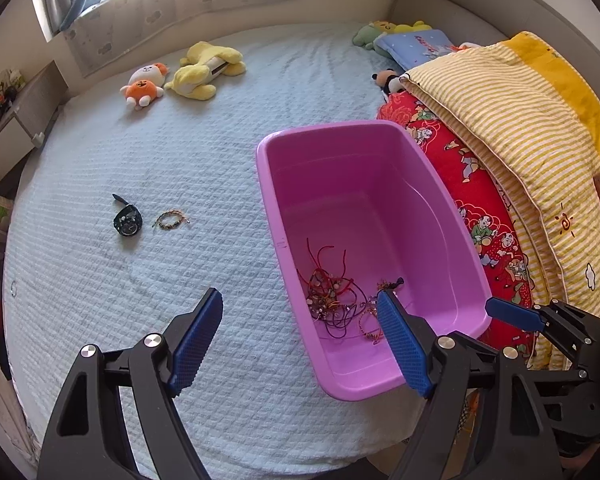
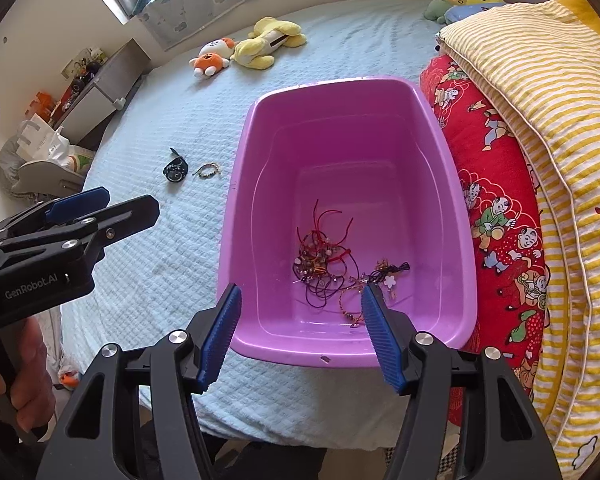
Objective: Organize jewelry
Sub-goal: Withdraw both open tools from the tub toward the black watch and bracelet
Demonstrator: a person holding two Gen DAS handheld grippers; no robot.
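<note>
A purple plastic bin stands on the pale blue bedspread. Inside it lies a tangle of red and dark cord bracelets. On the bedspread to the bin's left lie a beaded bracelet and a dark watch. My left gripper hangs open over the bin's near left wall, nothing between its fingers. My right gripper is open above the bin's near end, holding nothing. The right gripper's blue finger shows in the left wrist view, and the left gripper's body in the right wrist view.
Folded red and yellow-striped quilts press against the bin's right side. Plush toys lie at the far side of the bed. A low shelf with clutter stands left of the bed. A person's hand holds the left gripper.
</note>
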